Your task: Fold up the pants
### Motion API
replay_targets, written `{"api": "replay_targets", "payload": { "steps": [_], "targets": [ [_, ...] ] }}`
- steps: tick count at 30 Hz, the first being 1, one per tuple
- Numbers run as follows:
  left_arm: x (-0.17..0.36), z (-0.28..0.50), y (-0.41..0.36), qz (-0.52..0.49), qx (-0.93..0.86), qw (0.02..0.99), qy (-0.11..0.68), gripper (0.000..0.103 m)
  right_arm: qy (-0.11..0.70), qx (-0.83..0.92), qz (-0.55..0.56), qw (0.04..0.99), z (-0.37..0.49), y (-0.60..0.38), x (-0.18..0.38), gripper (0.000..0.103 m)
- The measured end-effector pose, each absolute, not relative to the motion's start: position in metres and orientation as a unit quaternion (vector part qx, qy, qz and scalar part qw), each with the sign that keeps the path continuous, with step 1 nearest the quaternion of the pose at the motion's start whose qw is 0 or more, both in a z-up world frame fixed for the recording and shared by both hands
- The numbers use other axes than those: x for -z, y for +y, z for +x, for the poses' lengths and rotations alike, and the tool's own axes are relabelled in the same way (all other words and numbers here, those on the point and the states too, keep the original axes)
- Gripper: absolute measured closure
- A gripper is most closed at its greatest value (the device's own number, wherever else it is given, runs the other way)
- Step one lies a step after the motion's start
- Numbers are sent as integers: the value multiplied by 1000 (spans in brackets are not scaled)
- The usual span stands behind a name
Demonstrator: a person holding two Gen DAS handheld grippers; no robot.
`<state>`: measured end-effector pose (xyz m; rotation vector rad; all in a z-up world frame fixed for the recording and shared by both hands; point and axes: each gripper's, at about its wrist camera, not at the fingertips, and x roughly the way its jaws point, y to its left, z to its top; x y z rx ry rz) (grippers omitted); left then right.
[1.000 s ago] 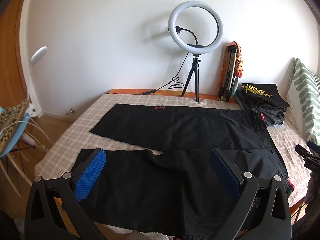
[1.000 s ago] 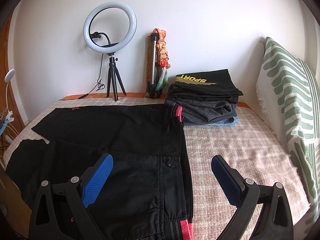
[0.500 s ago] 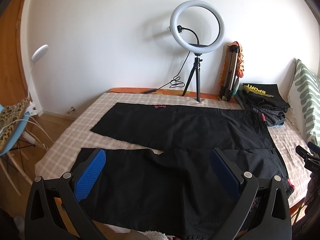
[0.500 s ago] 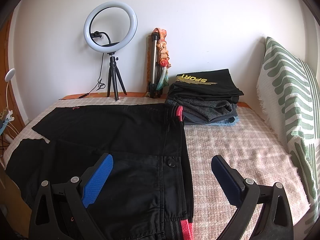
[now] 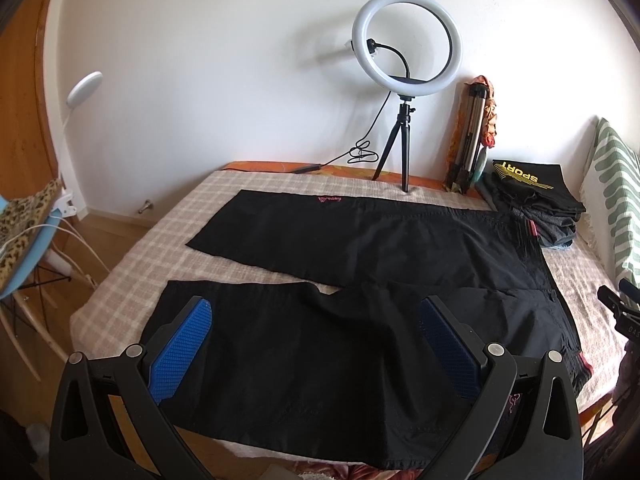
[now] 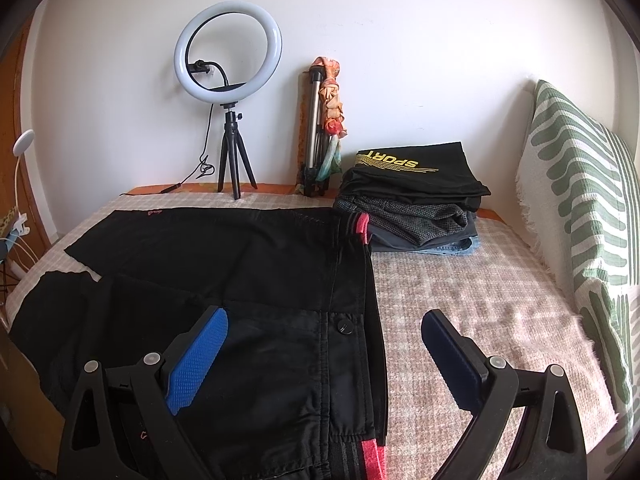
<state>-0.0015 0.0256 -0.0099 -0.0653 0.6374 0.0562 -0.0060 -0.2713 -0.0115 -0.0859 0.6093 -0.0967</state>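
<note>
Black pants (image 5: 360,280) lie spread flat on the checked bed cover, both legs running left and the waistband to the right. In the right wrist view the pants (image 6: 248,280) show a button and a red waistband trim near the front edge. My left gripper (image 5: 316,316) hovers open above the near leg, nothing between its blue pads. My right gripper (image 6: 324,332) is open over the waistband area, holding nothing. The tip of the right gripper (image 5: 618,304) shows at the right edge of the left wrist view.
A stack of folded clothes (image 6: 412,200) sits at the back right. A ring light on a tripod (image 5: 406,60) and a folded tripod (image 6: 320,128) stand by the wall. A green-striped pillow (image 6: 588,208) lies right; a chair (image 5: 24,236) stands left of the bed.
Both views have shifted only slightly; the left one drifted a little left. The pants lie as before and both grippers stay open.
</note>
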Motion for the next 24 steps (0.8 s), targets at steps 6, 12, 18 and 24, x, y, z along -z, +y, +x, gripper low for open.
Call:
{"api": "replay_targets", "payload": {
  "steps": [6,12,18,24],
  "targets": [
    [20,-4,44,-32,-48,944,325,0,301,24,-74,950,-12,-260,18,7],
    [42,-8,66,-37,-10,926,375,12,313,-34,-106,943,-26,-246,31,10],
    [60,-17,83,-7,0,904,428,25,311,-106,-185,926,-53,-216,53,10],
    [75,-26,103,-19,-8,886,464,35,353,-197,-236,884,-73,-175,81,10]
  ]
}}
